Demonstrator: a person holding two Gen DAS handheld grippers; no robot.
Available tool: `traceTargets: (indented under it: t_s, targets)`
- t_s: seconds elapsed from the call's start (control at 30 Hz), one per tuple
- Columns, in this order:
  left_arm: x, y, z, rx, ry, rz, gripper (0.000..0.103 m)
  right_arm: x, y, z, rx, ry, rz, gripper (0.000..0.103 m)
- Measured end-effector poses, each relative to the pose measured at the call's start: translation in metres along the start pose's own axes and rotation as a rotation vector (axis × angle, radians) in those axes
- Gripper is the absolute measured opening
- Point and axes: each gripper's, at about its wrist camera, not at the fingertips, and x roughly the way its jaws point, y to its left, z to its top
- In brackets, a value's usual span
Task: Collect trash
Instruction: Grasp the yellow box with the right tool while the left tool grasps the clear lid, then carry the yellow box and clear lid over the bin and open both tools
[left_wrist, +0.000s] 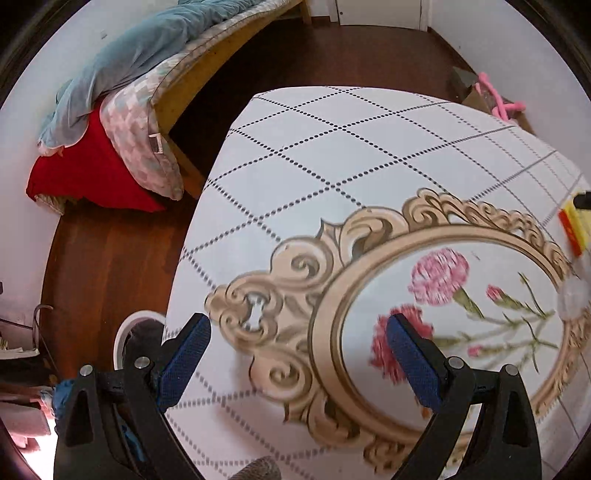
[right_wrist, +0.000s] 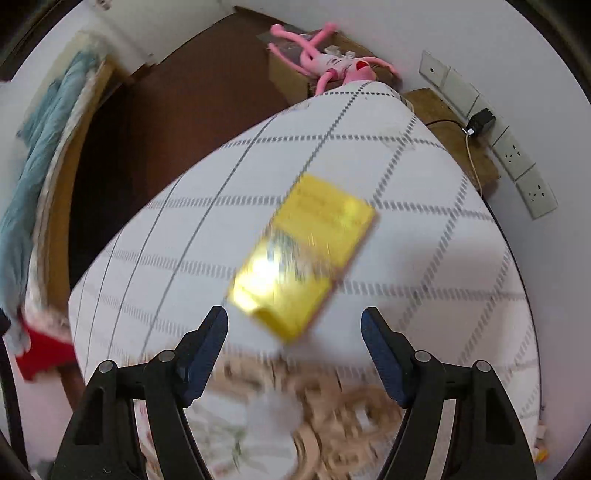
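A shiny yellow packet (right_wrist: 301, 254) lies flat on the white patterned tablecloth (right_wrist: 424, 258), blurred by motion. My right gripper (right_wrist: 294, 317) hangs just in front of it, jaws apart, with only the packet's near corner between the fingertips and no pad touching it. In the left wrist view the same yellow and red packet (left_wrist: 574, 230) shows at the far right edge, with a crumpled clear wrapper (left_wrist: 572, 297) below it. My left gripper (left_wrist: 298, 325) is open over the cloth's flower medallion (left_wrist: 439, 275), holding nothing.
A white bin (left_wrist: 127, 334) stands on the dark wood floor by the table's left edge. A bed with a blue blanket (left_wrist: 147, 48) and red cloth (left_wrist: 88, 173) lies beyond. A pink plush toy (right_wrist: 332, 59) rests on a cardboard box; wall sockets (right_wrist: 517, 158) are on the right.
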Motion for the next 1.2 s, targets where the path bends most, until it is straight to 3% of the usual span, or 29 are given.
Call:
traceTargets:
  t_s: [0.17, 0.2, 0.23, 0.27, 0.37, 0.47, 0.6, 0.73, 0.83, 0.93, 0.97, 1.2]
  targets:
    - [0.005, -0.007, 0.006, 0.021, 0.001, 0.017, 0.097, 0.025, 0.019, 0.020, -0.005, -0.022, -0.044, 0.084]
    - [0.005, -0.008, 0.006, 0.025, 0.001, 0.016, 0.097, 0.027, 0.027, 0.021, -0.040, -0.026, -0.090, 0.078]
    - [0.004, -0.010, 0.006, 0.028, -0.001, 0.012, 0.097, 0.028, 0.032, 0.021, -0.069, -0.035, -0.118, 0.064]
    - [0.002, -0.013, 0.006, 0.032, -0.003, 0.001, 0.097, 0.028, 0.036, 0.019, -0.109, -0.045, -0.153, 0.064]
    - [-0.015, -0.027, 0.001, 0.055, -0.032, -0.051, 0.097, 0.024, 0.034, 0.007, -0.232, -0.031, -0.153, 0.064]
    - [-0.041, -0.056, -0.009, 0.103, -0.085, -0.156, 0.097, 0.003, 0.007, -0.013, -0.300, -0.072, -0.146, 0.064]
    - [-0.063, -0.116, -0.017, 0.223, -0.105, -0.304, 0.096, -0.025, -0.051, -0.045, -0.286, -0.093, -0.119, 0.064]
    - [-0.064, -0.174, -0.020, 0.344, -0.109, -0.362, 0.096, -0.035, -0.105, -0.077, -0.239, -0.090, -0.101, 0.063]
    - [-0.059, -0.205, -0.017, 0.411, -0.103, -0.372, 0.094, -0.044, -0.124, -0.096, -0.199, -0.092, -0.089, 0.063]
    - [-0.052, -0.225, -0.017, 0.456, -0.089, -0.343, 0.059, -0.053, -0.136, -0.102, -0.161, -0.119, -0.078, 0.063]
    - [-0.049, -0.229, -0.017, 0.461, -0.078, -0.332, 0.037, -0.057, -0.138, -0.106, -0.161, -0.122, -0.075, 0.063]
    - [-0.080, -0.201, -0.019, 0.408, -0.164, -0.308, 0.036, -0.079, -0.128, -0.111, -0.199, -0.170, -0.052, 0.063]
